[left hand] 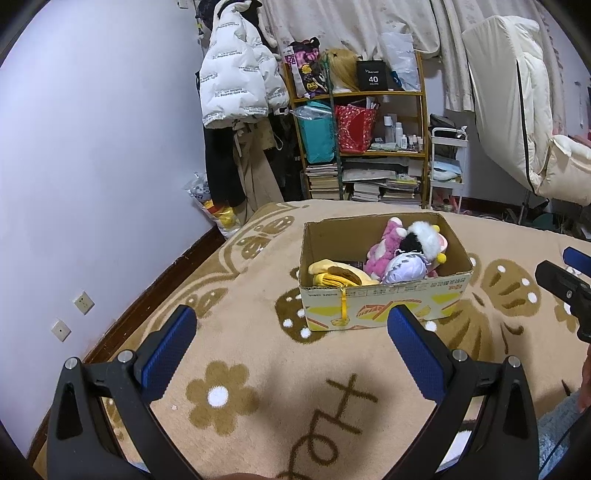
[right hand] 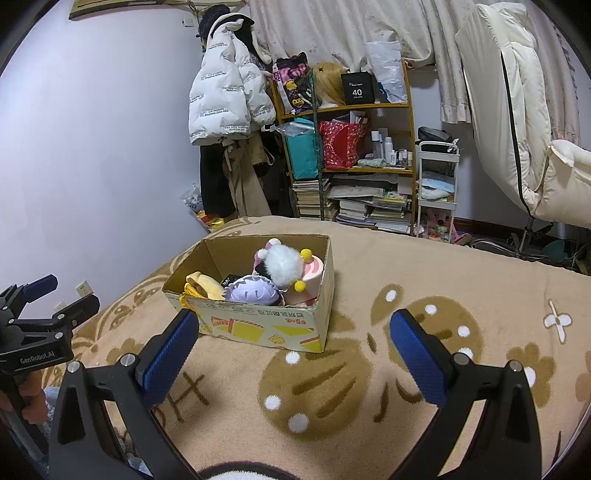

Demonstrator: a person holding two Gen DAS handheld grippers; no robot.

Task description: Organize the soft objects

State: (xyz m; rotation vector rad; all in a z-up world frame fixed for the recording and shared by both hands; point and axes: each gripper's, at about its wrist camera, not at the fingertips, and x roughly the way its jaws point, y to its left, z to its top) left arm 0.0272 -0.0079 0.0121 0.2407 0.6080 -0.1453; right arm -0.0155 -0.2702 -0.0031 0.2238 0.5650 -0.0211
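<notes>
Patterned beige blanket point(left hand: 258, 350) covers the bed. White puffer jacket point(left hand: 236, 85) hangs against the wall beside a yellow-framed shelf point(left hand: 421, 122) holding bags, bottles and stacked books point(left hand: 384, 190). Curtains point(right hand: 351, 29) behind.

Home bedroom, blanketed bed point(left hand: 258, 369), cluttered bookshelf point(left hand: 369, 147), hung jacket point(left hand: 236, 85)

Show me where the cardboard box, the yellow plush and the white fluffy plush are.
cardboard box point(left hand: 384, 302), left wrist view, on its printed front wall.
yellow plush point(left hand: 332, 271), left wrist view, on its upper body inside the box.
white fluffy plush point(right hand: 282, 266), right wrist view, on its furry middle.
</notes>
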